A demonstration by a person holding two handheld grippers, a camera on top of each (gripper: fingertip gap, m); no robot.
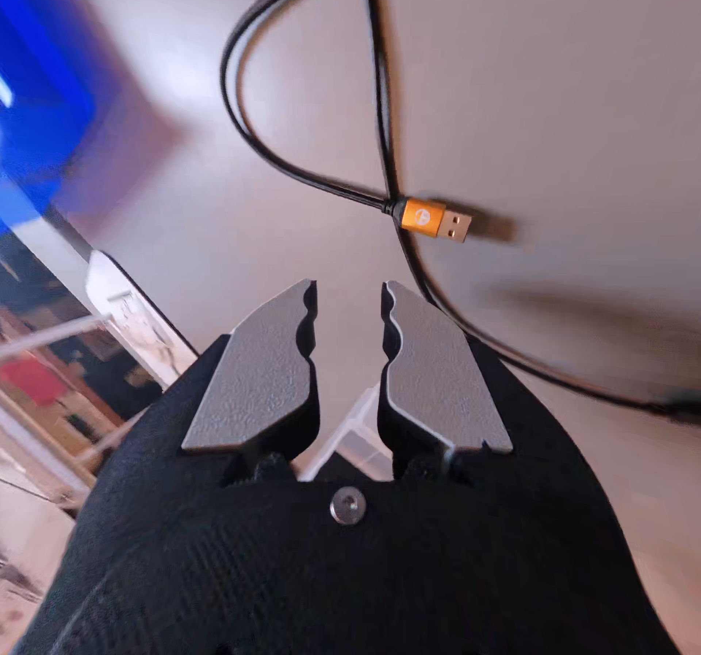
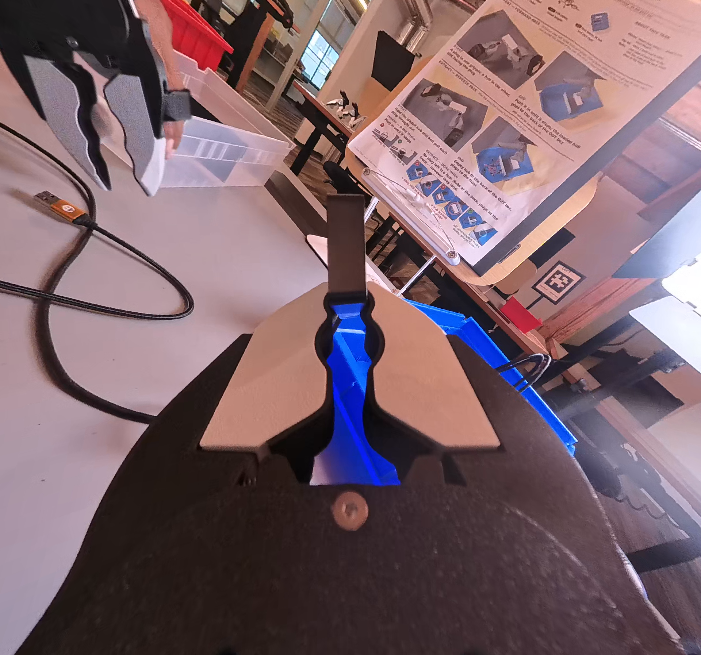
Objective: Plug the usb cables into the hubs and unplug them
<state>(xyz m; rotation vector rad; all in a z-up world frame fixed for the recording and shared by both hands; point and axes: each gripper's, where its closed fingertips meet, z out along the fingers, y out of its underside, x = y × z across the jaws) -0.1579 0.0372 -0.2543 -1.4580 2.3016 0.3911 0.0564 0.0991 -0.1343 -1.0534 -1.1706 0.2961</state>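
Left gripper (image 1: pixel 349 291): jaws parted by a modest gap, nothing between them; it hangs above the desk (image 1: pixel 531 87), tips pointing toward 12 o'clock in its own view. In the right wrist view it appears at 10 o'clock, tilted down over the desk.

Right gripper (image 2: pixel 347 297): jaws closed on a thin, flat black hub (image 2: pixel 346 242), which stands upright out of the tips toward 12 o'clock.

USB cable (image 1: pixel 242 113): black, braided, lying in loose loops on the desk; its strands cross just behind the plug. One run passes beside the left gripper's right finger toward 4 o'clock.

USB plug (image 1: pixel 436 218): orange shell with a metal tip, flat on the desk, at 1 o'clock from the left gripper's tips and apart from them; unplugged.

Blue bin (image 2: pixel 489 356): below and behind the right gripper, black cable loops inside at its far end.

Clear plastic tray (image 2: pixel 231 151): at the far desk edge, behind the left gripper.

Instruction poster (image 2: pixel 531 106): propped upright at 2 o'clock in the right wrist view.
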